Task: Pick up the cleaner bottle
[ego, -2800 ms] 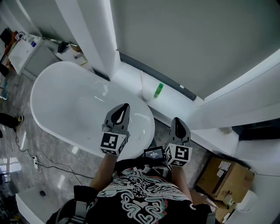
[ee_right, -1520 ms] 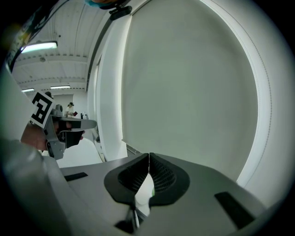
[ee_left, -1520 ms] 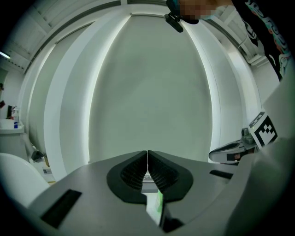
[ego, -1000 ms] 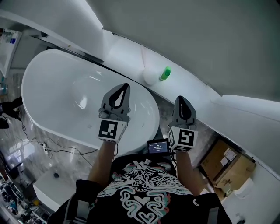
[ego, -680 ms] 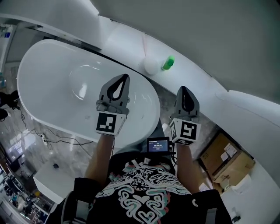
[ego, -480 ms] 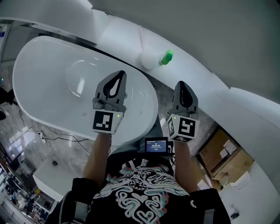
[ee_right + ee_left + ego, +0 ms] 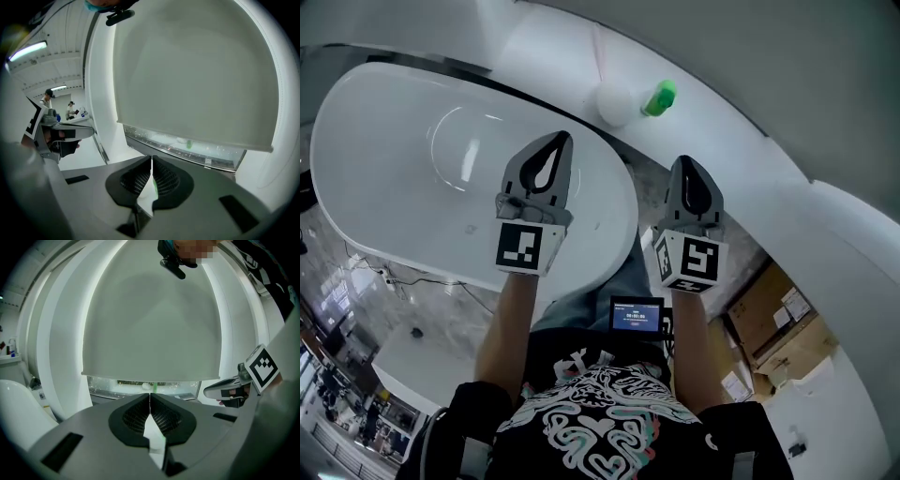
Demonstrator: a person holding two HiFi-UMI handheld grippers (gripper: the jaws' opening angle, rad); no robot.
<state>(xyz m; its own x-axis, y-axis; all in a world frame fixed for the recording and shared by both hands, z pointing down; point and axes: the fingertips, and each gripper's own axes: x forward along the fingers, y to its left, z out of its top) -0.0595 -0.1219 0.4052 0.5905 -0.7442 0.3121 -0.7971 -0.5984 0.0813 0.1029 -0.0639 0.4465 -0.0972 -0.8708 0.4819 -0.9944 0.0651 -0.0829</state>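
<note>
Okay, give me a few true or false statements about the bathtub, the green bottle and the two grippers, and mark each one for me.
1. The green bottle sits on the white ledge beyond the bathtub. True.
2. The right gripper is holding the green bottle. False: its jaws are together with nothing between them, and the bottle is apart from it on the ledge.
3. The left gripper has its jaws wide open. False: they are closed together, empty.
4. A white round object sits right beside the green bottle. True.
</note>
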